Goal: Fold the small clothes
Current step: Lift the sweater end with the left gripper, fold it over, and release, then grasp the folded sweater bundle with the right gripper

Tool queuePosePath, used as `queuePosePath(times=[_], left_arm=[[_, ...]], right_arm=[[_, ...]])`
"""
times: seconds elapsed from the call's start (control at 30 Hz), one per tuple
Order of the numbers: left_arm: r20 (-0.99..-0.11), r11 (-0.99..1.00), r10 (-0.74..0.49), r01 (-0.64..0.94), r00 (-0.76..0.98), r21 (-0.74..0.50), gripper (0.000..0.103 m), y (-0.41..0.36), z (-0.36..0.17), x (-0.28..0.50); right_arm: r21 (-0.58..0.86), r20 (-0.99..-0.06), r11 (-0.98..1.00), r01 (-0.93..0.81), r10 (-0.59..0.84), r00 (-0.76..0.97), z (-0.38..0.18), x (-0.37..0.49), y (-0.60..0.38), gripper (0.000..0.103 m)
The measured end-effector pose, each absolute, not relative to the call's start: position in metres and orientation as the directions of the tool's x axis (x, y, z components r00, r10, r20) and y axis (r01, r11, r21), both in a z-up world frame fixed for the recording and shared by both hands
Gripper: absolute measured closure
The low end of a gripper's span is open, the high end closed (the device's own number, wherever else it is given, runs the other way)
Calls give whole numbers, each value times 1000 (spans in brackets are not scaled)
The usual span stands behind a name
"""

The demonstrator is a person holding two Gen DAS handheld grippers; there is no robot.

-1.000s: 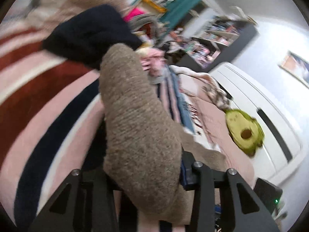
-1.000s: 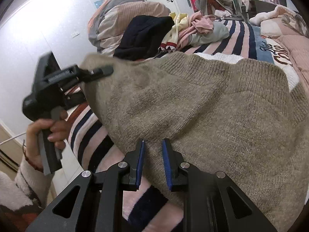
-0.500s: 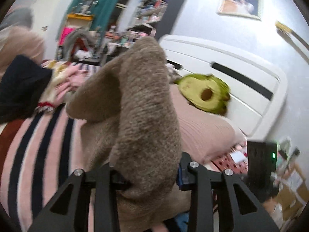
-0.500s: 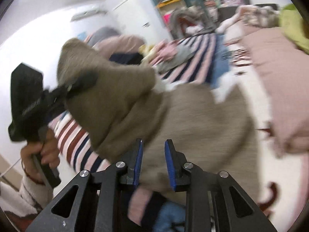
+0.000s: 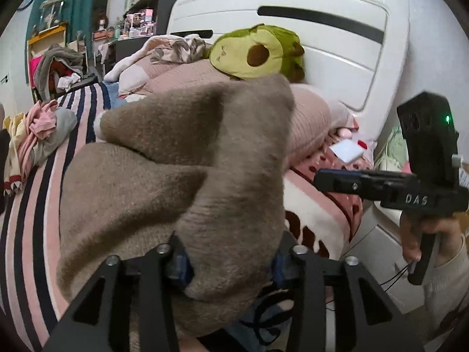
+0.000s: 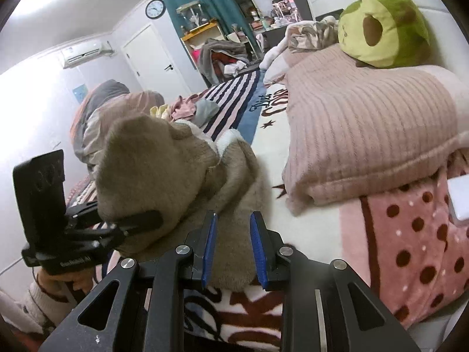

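The brown knit sweater (image 5: 181,176) was bunched mid-fold near the bed's (image 6: 307,234) pillow end, a thick fold pinched by the left gripper (image 5: 231,264), whose jaws had just widened, its edge between the parted, non-pressing right gripper (image 6: 234,249); other clothes (image 5: 41,135) awaited.

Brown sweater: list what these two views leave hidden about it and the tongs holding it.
- Left wrist view: the left tongs have just been opening; the bunched brown sweater covers their pads, so the grip is unclear.
- Left wrist view: the right tongs show side-on, with the gap hidden.
- Right wrist view: the sweater's lower edge lies behind the right tongs.
- Both views: collar, sleeves and fold lines are lost in the bunching.
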State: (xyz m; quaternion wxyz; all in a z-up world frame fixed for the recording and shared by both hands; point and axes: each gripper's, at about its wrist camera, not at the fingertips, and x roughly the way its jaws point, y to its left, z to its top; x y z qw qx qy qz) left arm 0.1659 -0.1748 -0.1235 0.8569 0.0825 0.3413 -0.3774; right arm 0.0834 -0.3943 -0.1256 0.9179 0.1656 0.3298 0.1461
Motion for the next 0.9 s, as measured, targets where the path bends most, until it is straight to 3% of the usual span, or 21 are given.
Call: queuePosePath(times=[0.2,0.4,0.67,0.9], left_arm=[[-643,689,-605,714,469,-127,37,-190,-120,157],[-640,694,-593,713,489,-99,28,-192,-113,142],[-615,702,-605,703,506,-112,24,-181,-99,127],[-524,760,-608,627,596,-169,20,-114,-66,119]], right_arm=[[398,-520,897,-191,392,759,-112,80,-395,78],[375,-484,899,-226,398,779,-92,73,-390,73],[362,-469,898,-252,408,783,-81,67,-387,72],[325,-484,893,-311,440,757,-69,83,-367,46]])
